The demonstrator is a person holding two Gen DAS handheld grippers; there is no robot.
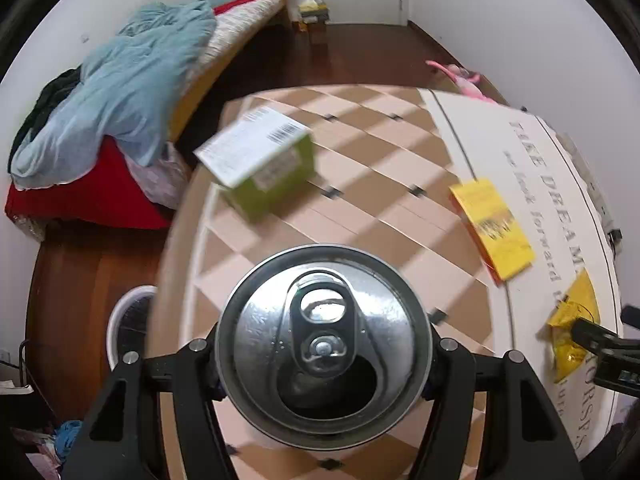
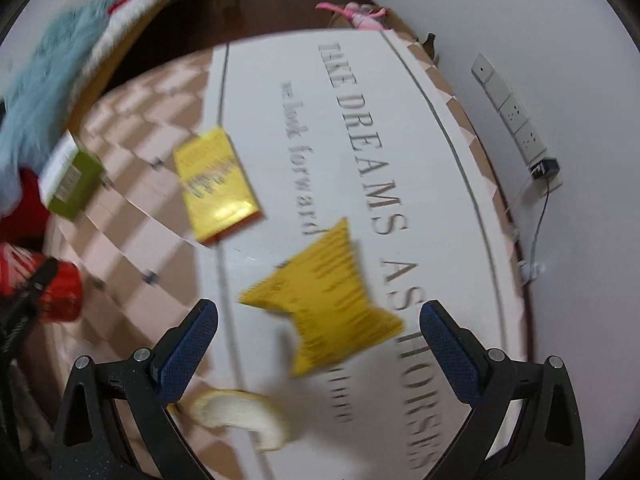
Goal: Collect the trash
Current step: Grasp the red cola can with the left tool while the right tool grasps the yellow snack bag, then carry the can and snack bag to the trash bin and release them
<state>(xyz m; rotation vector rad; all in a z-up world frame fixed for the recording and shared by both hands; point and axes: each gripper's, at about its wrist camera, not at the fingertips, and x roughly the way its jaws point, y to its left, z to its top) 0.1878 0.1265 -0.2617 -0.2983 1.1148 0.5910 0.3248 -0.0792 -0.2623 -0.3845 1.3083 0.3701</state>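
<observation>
My left gripper (image 1: 322, 354) is shut on an opened drink can (image 1: 324, 344), seen top-on with its pull tab; in the right wrist view the same can (image 2: 60, 294) shows red at the far left. My right gripper (image 2: 316, 334) is open and empty, its blue pads on either side of a crumpled yellow wrapper (image 2: 334, 300) lying on the table; the wrapper also shows in the left wrist view (image 1: 572, 328). A piece of banana peel (image 2: 244, 414) lies just below the right gripper's left finger. The right wrist view is blurred.
A green box (image 1: 264, 162) and a yellow packet (image 1: 494, 226) lie on the checkered tablecloth (image 1: 360, 184). A white bin (image 1: 128, 324) stands on the wooden floor left of the table. A bed with heaped clothes (image 1: 132, 92) is at the left. A power strip (image 2: 510, 108) is on the wall.
</observation>
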